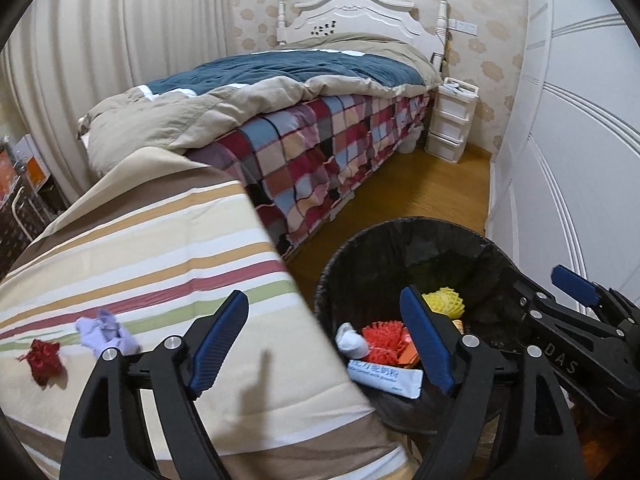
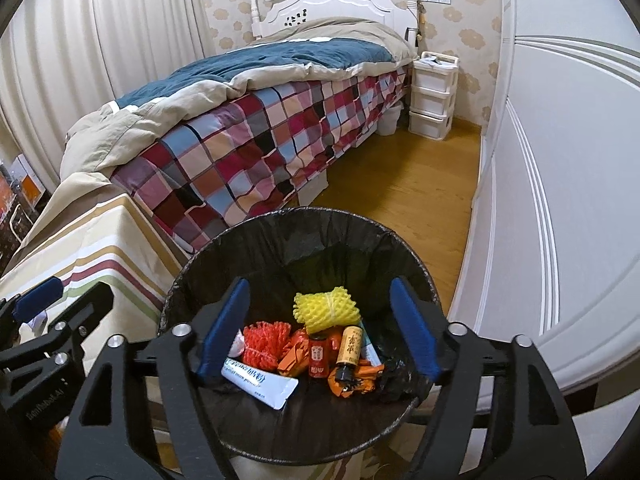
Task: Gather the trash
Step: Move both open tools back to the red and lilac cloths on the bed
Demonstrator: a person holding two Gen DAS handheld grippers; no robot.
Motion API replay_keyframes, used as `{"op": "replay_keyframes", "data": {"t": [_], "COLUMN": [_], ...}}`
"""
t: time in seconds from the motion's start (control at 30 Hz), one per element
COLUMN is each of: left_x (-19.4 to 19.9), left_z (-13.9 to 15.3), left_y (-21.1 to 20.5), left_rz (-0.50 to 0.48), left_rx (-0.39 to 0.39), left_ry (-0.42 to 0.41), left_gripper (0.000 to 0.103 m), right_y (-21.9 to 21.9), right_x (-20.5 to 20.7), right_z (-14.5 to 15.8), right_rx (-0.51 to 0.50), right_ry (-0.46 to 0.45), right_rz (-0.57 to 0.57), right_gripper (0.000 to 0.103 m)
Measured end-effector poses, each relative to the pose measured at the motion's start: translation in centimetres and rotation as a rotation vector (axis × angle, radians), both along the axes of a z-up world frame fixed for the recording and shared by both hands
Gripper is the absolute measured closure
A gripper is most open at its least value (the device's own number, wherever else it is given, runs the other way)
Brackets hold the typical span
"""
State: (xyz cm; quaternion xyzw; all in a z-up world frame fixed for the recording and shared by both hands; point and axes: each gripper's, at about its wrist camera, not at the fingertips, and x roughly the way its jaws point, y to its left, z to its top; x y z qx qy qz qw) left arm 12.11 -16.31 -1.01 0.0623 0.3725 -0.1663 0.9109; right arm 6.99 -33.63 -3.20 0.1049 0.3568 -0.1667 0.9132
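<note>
A black-lined trash bin (image 2: 280, 226) stands on the floor beside the striped tablecloth (image 1: 160, 248). Inside lie a yellow foam net (image 2: 326, 308), a red foam net (image 2: 266, 340), a white sachet (image 2: 260, 384), orange wrappers (image 2: 294, 358) and two small bottles (image 2: 350, 346). My right gripper (image 2: 320, 324) hangs open over the bin with nothing between its fingers. My left gripper (image 1: 326, 340) is open and empty over the table's edge and the bin's rim (image 1: 324, 292). On the cloth lie a crumpled red scrap (image 1: 44, 360) and a crumpled lilac scrap (image 1: 106, 332), left of the left gripper.
A bed with a checked cover (image 2: 248, 152) runs along the far side, behind the table. White drawers (image 2: 432, 96) stand by the headboard. A white wardrobe (image 2: 560, 160) lines the right. Wooden floor (image 2: 400, 184) lies between bed and wardrobe. Boxes (image 1: 24, 172) sit far left.
</note>
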Motion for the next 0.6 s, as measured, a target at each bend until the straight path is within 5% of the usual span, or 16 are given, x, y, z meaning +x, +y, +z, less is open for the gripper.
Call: {"op": "replay_keyframes", "data": {"t": [0.6], "left_x": [-1.0], "left_z": [-0.1], "left_y": [8.8], "left_rz": [0.165], "left_rx": [0.008], "left_ry": [0.005], "left_gripper": [0.022], "right_y": [7.1], "right_x": [0.4], "right_z": [-0.3], "right_rx": [0.014], "right_ry": [0.036], "right_rz": [0.127], "right_gripper": [0.024]}}
